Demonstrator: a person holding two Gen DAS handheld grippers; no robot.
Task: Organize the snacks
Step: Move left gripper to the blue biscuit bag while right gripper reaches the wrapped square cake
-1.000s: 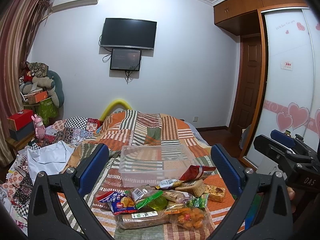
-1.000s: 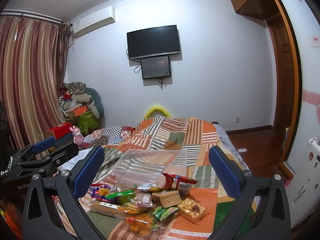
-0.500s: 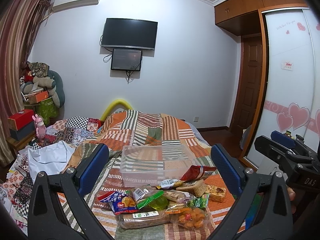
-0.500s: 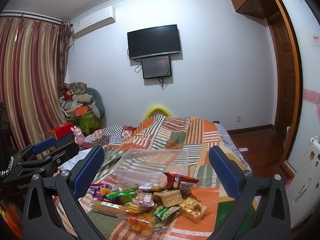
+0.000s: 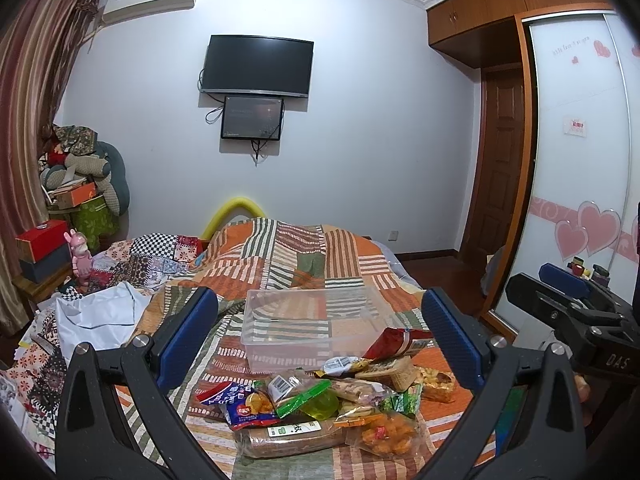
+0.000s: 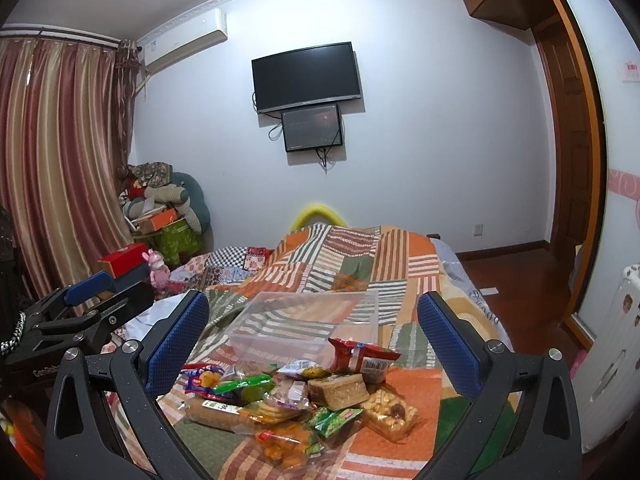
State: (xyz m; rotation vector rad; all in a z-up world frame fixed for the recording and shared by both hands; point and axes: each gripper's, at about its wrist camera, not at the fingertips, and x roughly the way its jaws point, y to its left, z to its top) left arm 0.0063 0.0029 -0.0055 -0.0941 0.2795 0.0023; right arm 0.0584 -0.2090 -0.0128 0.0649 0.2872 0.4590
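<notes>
I hold the left claw (image 5: 320, 336) and right claw (image 6: 313, 328) spread wide and empty, hovering over the snacks (image 5: 328, 400) heaped on the bed (image 5: 288, 256); the clear bin (image 5: 316, 320) sits at 12 o'clock of the heap, placed to receive them.

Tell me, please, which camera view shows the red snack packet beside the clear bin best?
The right wrist view: the red snack packet faces the camera, its white label visible. In the left wrist view the packet appears crumpled and edge-on against the clear bin.
</notes>
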